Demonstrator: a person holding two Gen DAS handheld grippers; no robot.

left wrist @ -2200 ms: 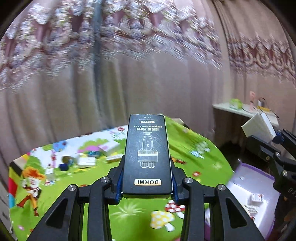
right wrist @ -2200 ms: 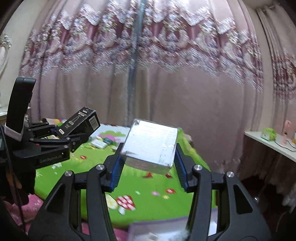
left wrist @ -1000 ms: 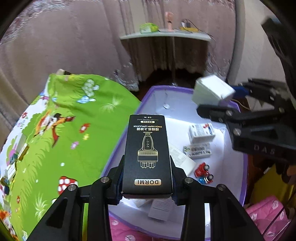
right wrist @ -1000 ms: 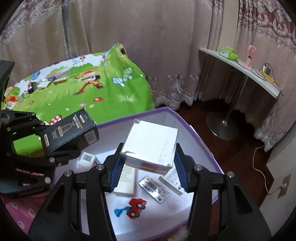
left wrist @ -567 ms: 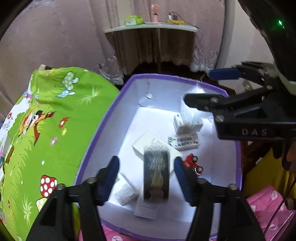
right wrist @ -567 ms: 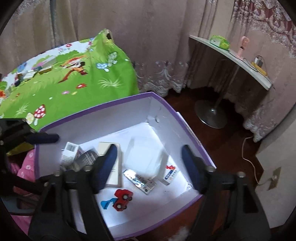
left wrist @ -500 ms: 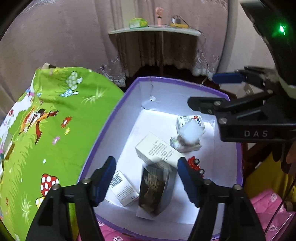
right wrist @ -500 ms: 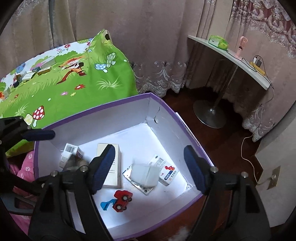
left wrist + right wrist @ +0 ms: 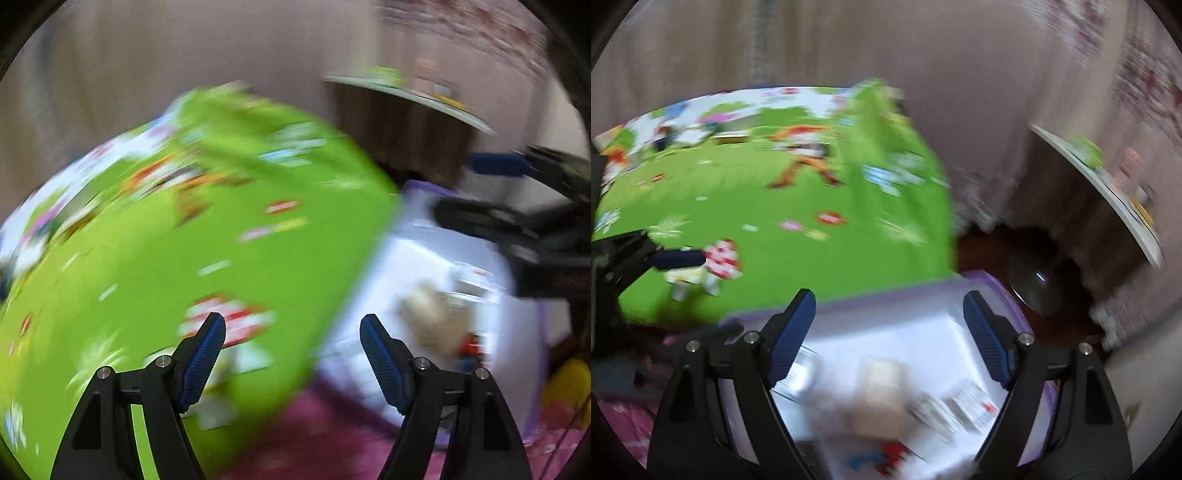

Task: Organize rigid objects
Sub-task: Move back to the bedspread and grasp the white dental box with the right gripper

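Picture quality: both wrist views are heavily smeared by motion, so small things are hard to read.
Left gripper (image 9: 291,328): its blue-padded fingers (image 9: 201,356) stand wide apart and released, with nothing between them; the jaws have just been opening. Behind them lie the edge of the green cloth and the near wall of the box.
Right gripper (image 9: 889,308): its blue-padded fingers (image 9: 986,338) are also spread and released, holding nothing; the jaws have just been opening. It hangs over the box, pointing down into it.
Purple-rimmed white storage box (image 9: 908,286): it sits beside the green cloth, below its hanging edge, and fills the lower middle of the right wrist view; in the left wrist view it lies to the right (image 9: 424,258).
Rigid objects: several small cartons lie loose on the white floor of the box, among them a pale, blurred carton (image 9: 882,391) near the middle and a white printed carton (image 9: 971,404) to its right.
Red and blue toy car (image 9: 882,456): it lies on the box floor near the lower edge of the view.
Green cartoon-print cloth (image 9: 812,206): it covers the tabletop to the left of the box, with a few small items too blurred to name at its far end.
White wall shelf (image 9: 1108,195): it is mounted at the right, against the pink curtain (image 9: 849,44).
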